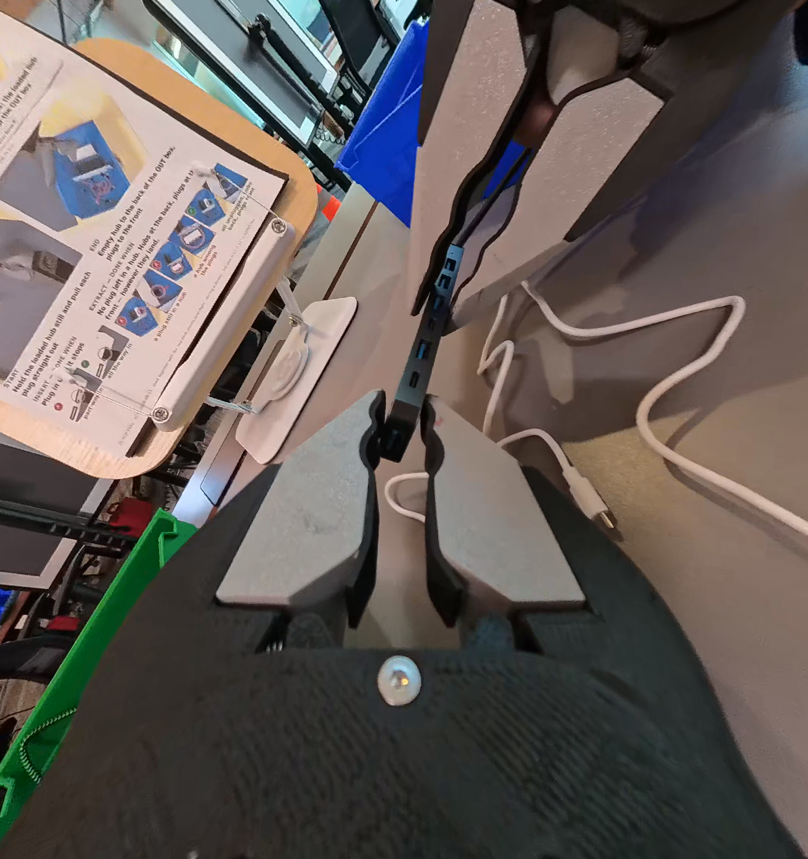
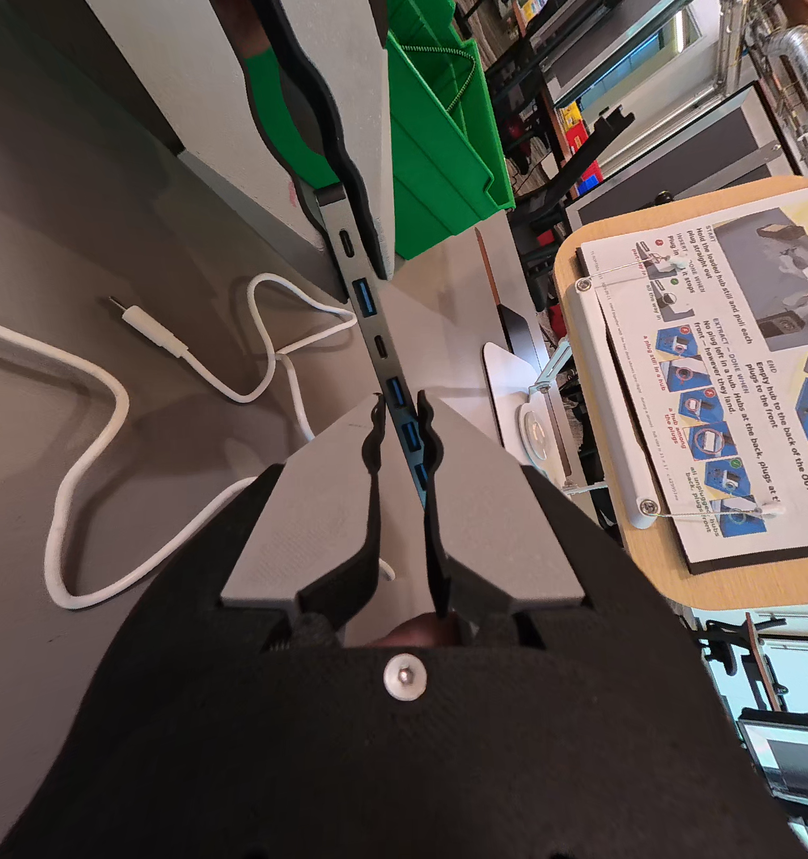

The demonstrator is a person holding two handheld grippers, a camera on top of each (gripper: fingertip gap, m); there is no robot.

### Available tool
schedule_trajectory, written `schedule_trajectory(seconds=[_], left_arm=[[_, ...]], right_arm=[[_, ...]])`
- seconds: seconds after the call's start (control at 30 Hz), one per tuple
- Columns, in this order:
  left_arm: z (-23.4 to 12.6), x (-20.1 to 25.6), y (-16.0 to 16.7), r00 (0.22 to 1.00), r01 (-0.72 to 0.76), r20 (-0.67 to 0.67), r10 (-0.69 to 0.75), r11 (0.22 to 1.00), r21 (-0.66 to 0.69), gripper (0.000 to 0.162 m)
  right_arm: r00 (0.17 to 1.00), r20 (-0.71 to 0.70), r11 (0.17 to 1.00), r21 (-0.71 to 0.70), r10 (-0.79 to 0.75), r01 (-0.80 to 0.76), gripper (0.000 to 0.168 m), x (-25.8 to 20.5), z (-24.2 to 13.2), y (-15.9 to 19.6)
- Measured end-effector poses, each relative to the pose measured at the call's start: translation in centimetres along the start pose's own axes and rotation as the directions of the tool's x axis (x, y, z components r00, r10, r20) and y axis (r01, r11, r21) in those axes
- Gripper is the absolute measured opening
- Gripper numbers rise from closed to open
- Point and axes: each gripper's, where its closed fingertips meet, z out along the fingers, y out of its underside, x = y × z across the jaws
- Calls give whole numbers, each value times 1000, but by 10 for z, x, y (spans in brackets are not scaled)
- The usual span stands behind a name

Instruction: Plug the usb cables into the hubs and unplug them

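A slim dark grey USB hub (image 1: pixel 413 372) with blue ports is held in the air above the table, gripped at both ends. My left gripper (image 1: pixel 402 420) is shut on one end of it. My right gripper (image 2: pixel 399 411) is shut on the other end of the hub (image 2: pixel 369 316). Each gripper shows in the other's view: the right one in the left wrist view (image 1: pixel 434 313), the left one in the right wrist view (image 2: pixel 362 279). A white USB cable (image 1: pixel 671 395) lies loose on the grey table, its plug (image 1: pixel 592 504) unplugged. The cable (image 2: pixel 67 488) and plug (image 2: pixel 153 332) also show in the right wrist view.
A green bin (image 2: pixel 439 153) stands by the left gripper's side and a blue bin (image 1: pixel 383 139) by the right gripper's side. An instruction sheet on a wooden stand (image 1: pixel 114 255) with a white base (image 1: pixel 299 372) stands at the table's far edge; it also shows in the right wrist view (image 2: pixel 718 395). My right fingertips sit around 4 centimeters from my left ones.
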Motion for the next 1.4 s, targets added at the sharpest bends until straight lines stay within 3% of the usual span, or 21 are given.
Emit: schedule_trajectory(seconds=[0.4, 0.6, 0.97, 1.1, 1.23, 1.4], left_arm=[[4, 3, 7, 995, -85, 43, 87, 996, -40, 13], [0, 9, -4, 999, -47, 11, 47, 999, 20, 16], [0, 30, -7, 980, -194, -27, 195, 980, 44, 11], [2, 20, 6, 984, -175, -42, 173, 983, -47, 9], [-8, 11, -11, 993, -113, -33, 114, 993, 29, 7], [-12, 14, -14, 990, -133, -47, 135, 990, 44, 7]], right_arm=[[997, 1, 994, -82, -77, 77, 9, -9, 10, 10], [992, 11, 987, -104, -124, 124, 8, -15, 12, 10], [979, 58, 969, -138, -197, 204, 8, -28, 13, 14], [990, 31, 985, -100, -139, 141, 9, -21, 12, 8], [1000, -6, 1000, 7, -18, 18, 14, -8, 4, -7], [1000, 8, 1000, 23, -13, 13, 14, -9, 2, -6]])
